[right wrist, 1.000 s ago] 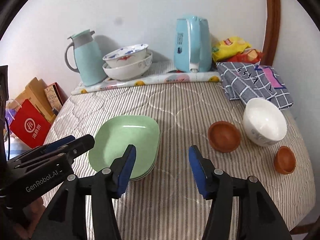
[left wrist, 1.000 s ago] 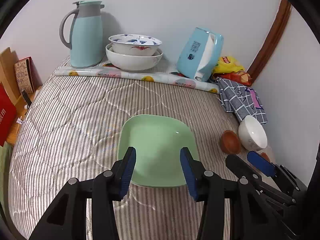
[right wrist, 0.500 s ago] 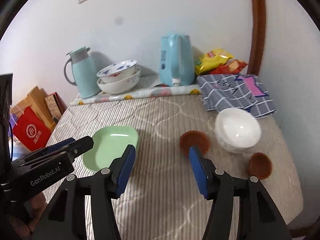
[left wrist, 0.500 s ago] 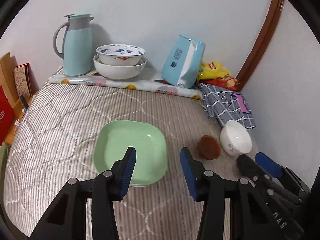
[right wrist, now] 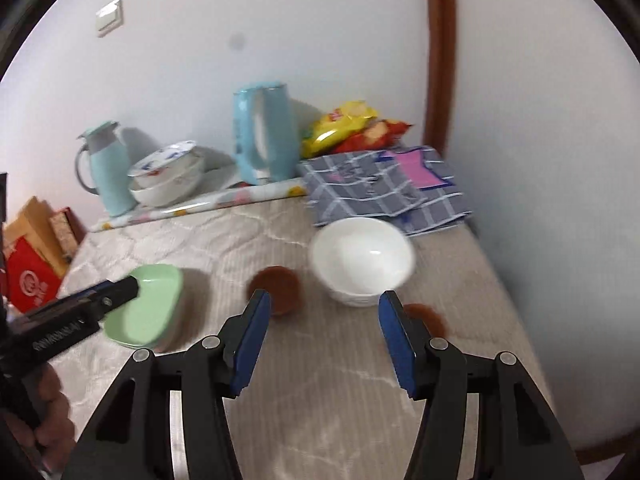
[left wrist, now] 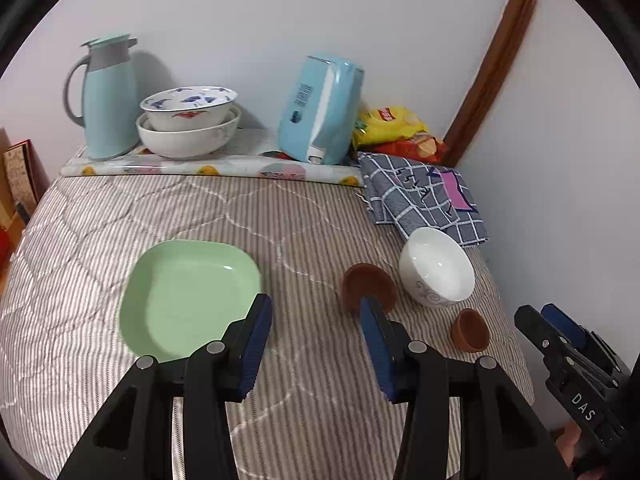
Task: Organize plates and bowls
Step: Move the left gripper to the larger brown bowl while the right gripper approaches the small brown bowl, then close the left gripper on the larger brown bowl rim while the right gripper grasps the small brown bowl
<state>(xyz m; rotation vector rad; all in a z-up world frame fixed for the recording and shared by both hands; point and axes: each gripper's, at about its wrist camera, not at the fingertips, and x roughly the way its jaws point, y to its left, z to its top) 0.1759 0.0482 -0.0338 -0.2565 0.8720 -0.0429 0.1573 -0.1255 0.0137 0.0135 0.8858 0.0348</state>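
Striped quilted bedding (left wrist: 304,216) is carrying everything, soft and uneven. Toward its left edge the green plate (left wrist: 188,296) is lying flat; the left gripper (left wrist: 316,340) is hovering just right of it, jaws partly apart and holding nothing. Mid-surface, the larger brown bowl (left wrist: 368,286) is sitting just beside the white bowl (left wrist: 436,272), with the small brown cup (left wrist: 470,330) near the right edge. The right gripper (right wrist: 324,338) is hanging over these, half open, empty. Risk: a pinch on the white bowl's rim is likely tipping it on the yielding quilt, or nudging the cup off the right edge.
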